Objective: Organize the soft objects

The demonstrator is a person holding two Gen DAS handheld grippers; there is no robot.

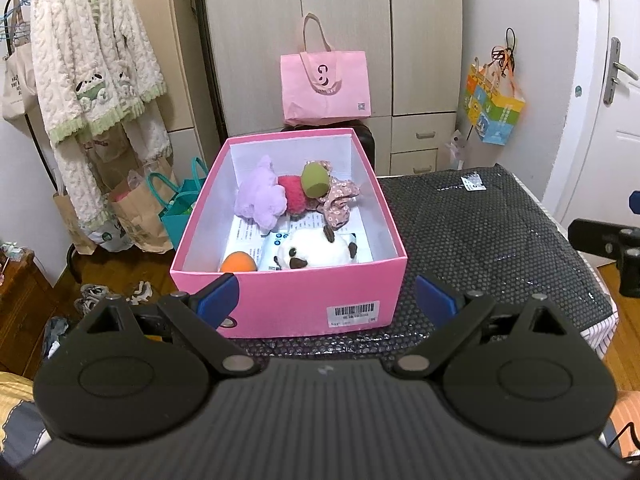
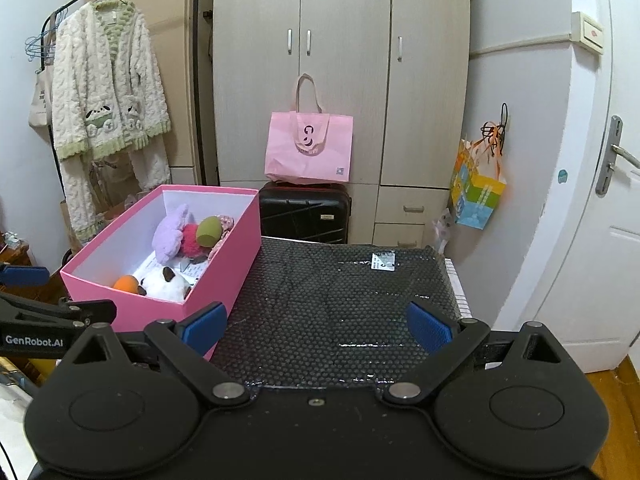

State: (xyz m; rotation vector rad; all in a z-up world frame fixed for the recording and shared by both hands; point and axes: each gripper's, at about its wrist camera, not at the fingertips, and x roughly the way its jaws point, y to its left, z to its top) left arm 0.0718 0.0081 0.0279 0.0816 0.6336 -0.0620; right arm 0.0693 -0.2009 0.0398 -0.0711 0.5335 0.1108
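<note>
Pink box (image 1: 280, 304) holds the soft toys (image 1: 260, 196); left gripper (image 1: 327, 296) and right gripper (image 2: 318, 326) both spread wide, empty

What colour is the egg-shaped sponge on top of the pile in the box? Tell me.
Olive green. The egg-shaped sponge shows best in the left wrist view, at the far end of the pink box.

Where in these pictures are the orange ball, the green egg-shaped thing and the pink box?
orange ball (image 1: 238, 263), left wrist view, its rounded top.
green egg-shaped thing (image 1: 315, 179), left wrist view, middle of its side.
pink box (image 2: 218, 270), right wrist view, its long outer wall.
</note>
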